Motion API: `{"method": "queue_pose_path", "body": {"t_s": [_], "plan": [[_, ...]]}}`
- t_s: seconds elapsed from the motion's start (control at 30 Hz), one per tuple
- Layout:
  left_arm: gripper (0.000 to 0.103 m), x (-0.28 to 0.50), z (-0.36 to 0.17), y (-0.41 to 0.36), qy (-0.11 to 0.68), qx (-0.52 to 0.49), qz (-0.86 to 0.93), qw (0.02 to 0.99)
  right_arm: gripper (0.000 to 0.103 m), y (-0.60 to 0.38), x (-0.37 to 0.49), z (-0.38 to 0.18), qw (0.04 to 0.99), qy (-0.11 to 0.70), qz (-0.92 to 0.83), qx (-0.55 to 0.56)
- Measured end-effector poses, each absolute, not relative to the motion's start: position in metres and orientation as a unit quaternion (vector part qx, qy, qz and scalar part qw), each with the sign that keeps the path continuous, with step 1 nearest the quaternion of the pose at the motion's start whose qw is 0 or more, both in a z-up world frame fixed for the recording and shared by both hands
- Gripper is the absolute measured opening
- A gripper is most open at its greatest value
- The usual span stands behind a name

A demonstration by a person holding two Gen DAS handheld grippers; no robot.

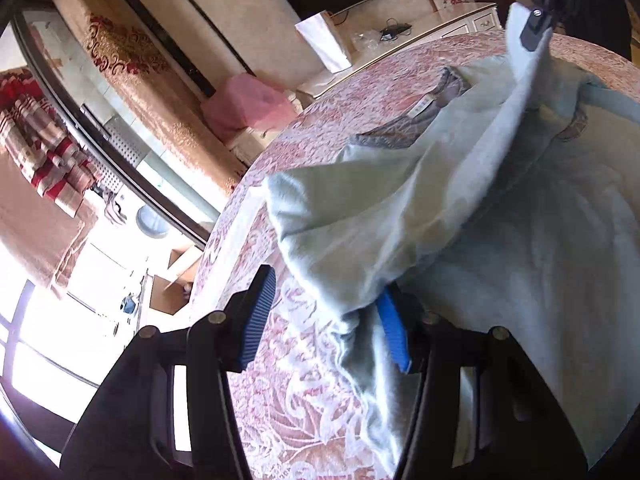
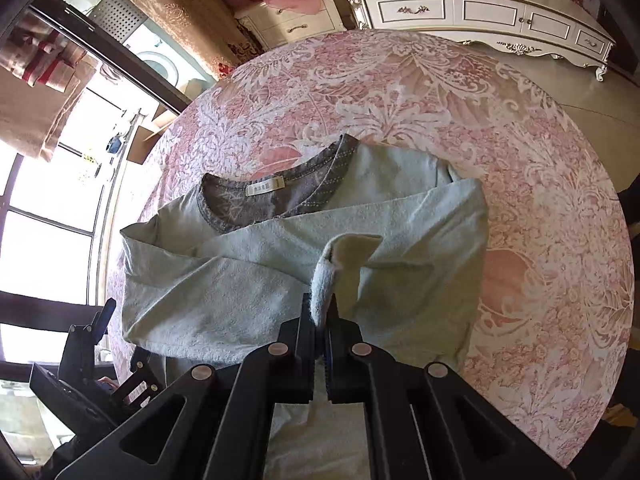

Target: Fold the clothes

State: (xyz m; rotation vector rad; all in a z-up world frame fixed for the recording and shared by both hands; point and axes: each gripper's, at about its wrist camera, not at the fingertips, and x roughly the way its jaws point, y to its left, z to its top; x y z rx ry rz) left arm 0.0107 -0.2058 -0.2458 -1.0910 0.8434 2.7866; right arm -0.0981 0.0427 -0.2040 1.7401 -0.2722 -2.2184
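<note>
Sunlit windows (image 2: pixel 44 240), cream sideboard (image 2: pixel 480 12), and gold patterned curtain (image 1: pixel 132 76).

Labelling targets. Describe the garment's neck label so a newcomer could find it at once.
Start at the round table with the pink lace cloth, where a pale green top lies. At its grey neckline sits a small cream label, the only printed tag on the fabric.

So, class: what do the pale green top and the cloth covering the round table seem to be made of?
Pale green top: looks like soft, matt knit, maybe cotton; fuzzy nap, limp folds. Table cloth: probably woven or printed fabric, pink with a white floral pattern, faint sheen; cannot tell which.
</note>
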Motion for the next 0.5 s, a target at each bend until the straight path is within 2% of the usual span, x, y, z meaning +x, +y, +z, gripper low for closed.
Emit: {"method": "queue_pose_path", "body": {"t_s": [0.17,0.3,0.4,0.5], "plan": [[0.055,0.009,-0.256,-0.225,0.234,-0.376,0.897,-0.015,0.003,0.053,-0.075,-0.191,0.187,-0.130,-0.824,0.519],[0.055,0.007,-0.262,-0.235,0.200,-0.390,0.898,-0.030,0.003,0.032,-0.077,-0.169,0.230,-0.103,-0.847,0.469],[0.056,0.001,-0.263,-0.253,0.128,-0.409,0.902,-0.047,0.003,0.016,-0.085,-0.150,0.248,-0.085,-0.862,0.434],[0.060,0.001,-0.264,-0.265,0.075,-0.422,0.902,-0.054,0.003,0.022,-0.082,-0.168,0.224,-0.076,-0.869,0.434]]}}
